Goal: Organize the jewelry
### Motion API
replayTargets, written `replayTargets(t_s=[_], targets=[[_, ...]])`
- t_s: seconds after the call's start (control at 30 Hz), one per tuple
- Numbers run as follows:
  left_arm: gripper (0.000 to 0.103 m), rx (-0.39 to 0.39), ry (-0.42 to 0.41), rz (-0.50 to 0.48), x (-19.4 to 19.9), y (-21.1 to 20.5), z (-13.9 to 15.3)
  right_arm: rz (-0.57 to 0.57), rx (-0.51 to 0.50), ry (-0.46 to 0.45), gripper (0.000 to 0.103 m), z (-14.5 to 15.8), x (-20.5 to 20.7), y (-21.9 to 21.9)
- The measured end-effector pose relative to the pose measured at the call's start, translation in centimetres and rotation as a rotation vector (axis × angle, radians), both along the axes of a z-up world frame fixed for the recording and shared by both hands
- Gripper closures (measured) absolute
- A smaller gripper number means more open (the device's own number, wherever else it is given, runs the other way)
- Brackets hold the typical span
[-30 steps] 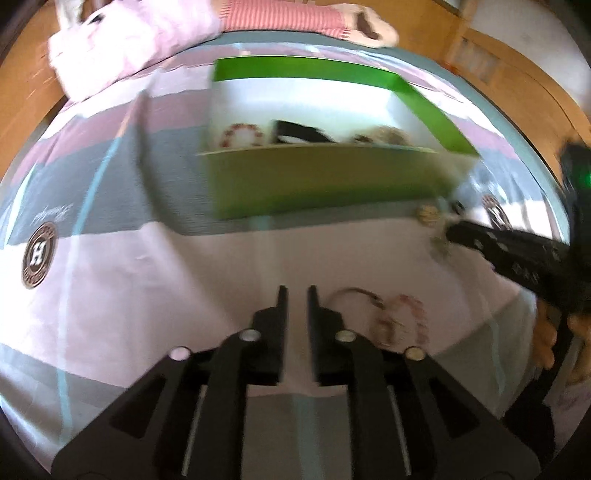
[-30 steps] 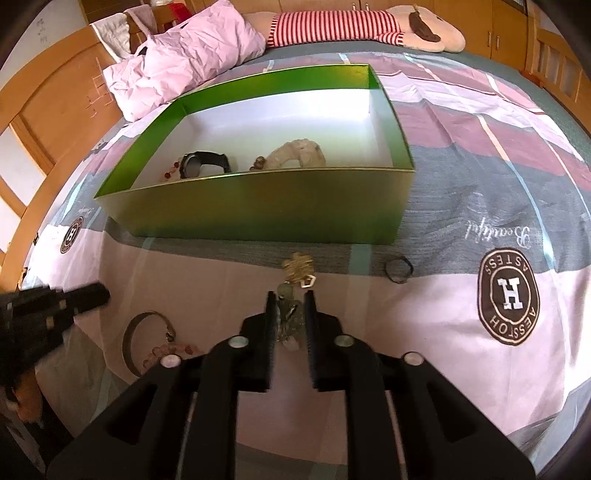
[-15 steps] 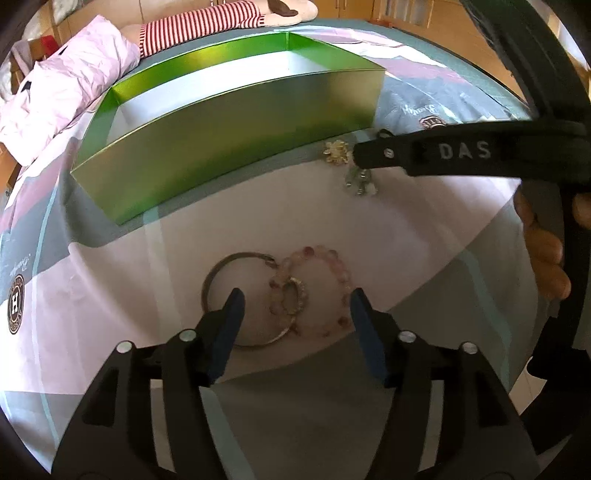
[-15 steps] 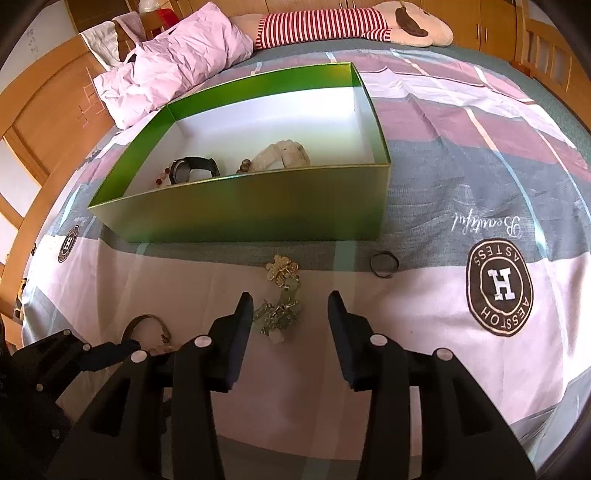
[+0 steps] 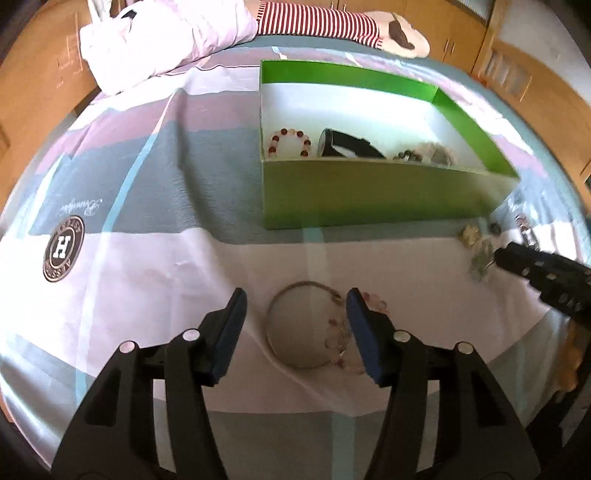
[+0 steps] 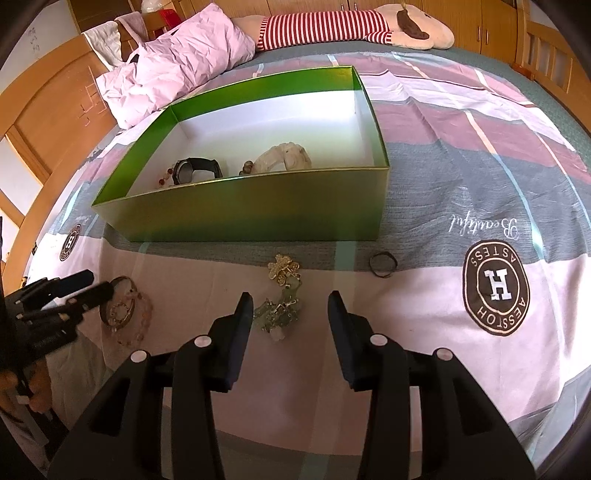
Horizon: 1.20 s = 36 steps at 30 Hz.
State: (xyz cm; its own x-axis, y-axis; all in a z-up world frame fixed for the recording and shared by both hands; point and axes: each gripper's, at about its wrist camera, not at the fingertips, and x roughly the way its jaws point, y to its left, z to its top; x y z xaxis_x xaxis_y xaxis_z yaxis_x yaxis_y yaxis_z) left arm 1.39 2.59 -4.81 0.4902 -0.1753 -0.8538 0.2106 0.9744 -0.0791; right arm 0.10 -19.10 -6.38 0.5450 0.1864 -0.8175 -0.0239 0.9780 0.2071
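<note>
A green box point(image 5: 369, 195) point(image 6: 258, 210) lies on the bedspread and holds a red bead bracelet point(image 5: 290, 142), a black watch point(image 6: 195, 170) and a pale bracelet point(image 6: 284, 158). My left gripper point(image 5: 293, 310) is open over a metal bangle point(image 5: 295, 325) and a pink bead bracelet point(image 5: 343, 339) lying in front of the box. My right gripper point(image 6: 290, 314) is open over a gold and green charm piece point(image 6: 282, 295). A small dark ring point(image 6: 383, 264) lies to the right of it.
A pink pillow point(image 6: 184, 74) and a striped plush toy point(image 6: 351, 26) lie beyond the box. Wooden bed rails point(image 6: 48, 122) border the bed. The bed's front edge point(image 5: 295, 410) is just below the grippers.
Both grippers went from shut to open. The right one let go of the charm piece, which now lies on the bedspread. The left one swung over the bangle and pink bracelet.
</note>
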Motion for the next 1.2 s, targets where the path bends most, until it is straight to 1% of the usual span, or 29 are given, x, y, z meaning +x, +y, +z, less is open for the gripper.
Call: replayTargets(t_s=[0.07, 0.17, 0.2, 0.27, 0.3, 0.43, 0.53, 0.63, 0.7, 0.73, 0.8, 0.83, 0.87, 0.9, 0.93, 0.97, 1.0, 1.03, 1.07, 1.1, 1.13, 1.2], targets=[[0.045, -0.003, -0.003, -0.031, -0.4, -0.6, 0.1, 0.002, -0.001, 0.003, 0.060, -0.1, 0.0, 0.1], [0.045, -0.022, -0.002, -0.152, -2.0, -2.4, 0.2, 0.005, -0.002, 0.006, 0.060, -0.1, 0.0, 0.2], [0.045, -0.021, -0.002, -0.207, -2.8, -3.2, 0.3, 0.006, -0.003, 0.006, 0.060, -0.1, 0.0, 0.2], [0.045, 0.019, -0.009, -0.281, -4.0, -5.0, 0.0, 0.006, -0.005, 0.008, 0.060, -0.1, 0.0, 0.2], [0.045, 0.041, -0.014, -0.302, -4.4, -5.6, -0.2, 0.006, -0.005, 0.010, 0.060, -0.2, 0.0, 0.3], [0.046, 0.066, 0.018, -0.329, -4.8, -6.7, -1.7, 0.005, -0.008, 0.014, 0.060, -0.3, 0.0, 0.3], [0.045, 0.116, 0.013, -0.327, -4.5, -7.2, -3.0, 0.009, -0.007, 0.012, 0.060, -0.4, 0.0, 0.5], [0.044, 0.112, 0.013, -0.314, -4.2, -7.6, -3.1, 0.032, -0.010, -0.012, 0.060, -0.3, 0.0, 1.0], [0.052, 0.093, 0.019, -0.293, -4.1, -7.3, -3.1, 0.047, -0.020, -0.031, 0.060, -0.2, 0.2, 1.5], [0.056, 0.091, 0.018, -0.286, -4.0, -7.0, -2.9, 0.052, -0.024, -0.040, 0.054, -0.2, 0.3, 1.8], [0.072, 0.090, 0.017, -0.272, -4.0, -6.8, -2.8, 0.057, -0.018, -0.056, 0.052, -0.2, 0.7, 2.2], [0.077, 0.088, 0.018, -0.265, -3.9, -6.7, -2.7, 0.064, -0.012, -0.061, 0.052, -0.3, 0.9, 2.4], [0.086, 0.084, 0.021, -0.259, -3.9, -6.5, -2.6, 0.069, -0.008, -0.065, 0.052, -0.4, 1.1, 2.5], [0.090, 0.080, 0.026, -0.254, -3.8, -6.4, -2.6, 0.077, -0.006, -0.070, 0.052, -0.5, 1.3, 2.7], [0.092, 0.075, 0.031, -0.250, -3.7, -6.3, -2.6, 0.084, -0.011, -0.069, 0.052, -0.6, 1.3, 2.9], [0.094, 0.073, 0.032, -0.247, -3.6, -6.2, -2.6, 0.099, -0.024, -0.062, 0.053, -0.8, 1.4, 3.2], [0.094, 0.075, 0.033, -0.247, -3.6, -6.2, -2.6, 0.104, -0.036, -0.060, 0.059, -0.9, 1.3, 3.4], [0.094, 0.084, 0.031, -0.250, -3.6, -6.3, -2.6, 0.109, -0.059, -0.048, 0.080, -1.1, 1.4, 3.6], [0.094, 0.091, 0.029, -0.252, -3.7, -6.5, -2.6, 0.109, -0.073, -0.038, 0.093, -1.3, 1.4, 3.7], [0.094, 0.102, 0.027, -0.255, -3.7, -6.6, -2.7, 0.110, -0.070, -0.038, 0.094, -1.3, 1.4, 3.7], [0.094, 0.105, 0.027, -0.255, -3.7, -6.7, -2.7, 0.115, -0.057, -0.038, 0.099, -1.2, 1.3, 3.7], [0.094, 0.097, 0.036, -0.249, -3.6, -6.6, -2.7, 0.117, -0.043, -0.047, 0.101, -0.9, 1.2, 3.6]])
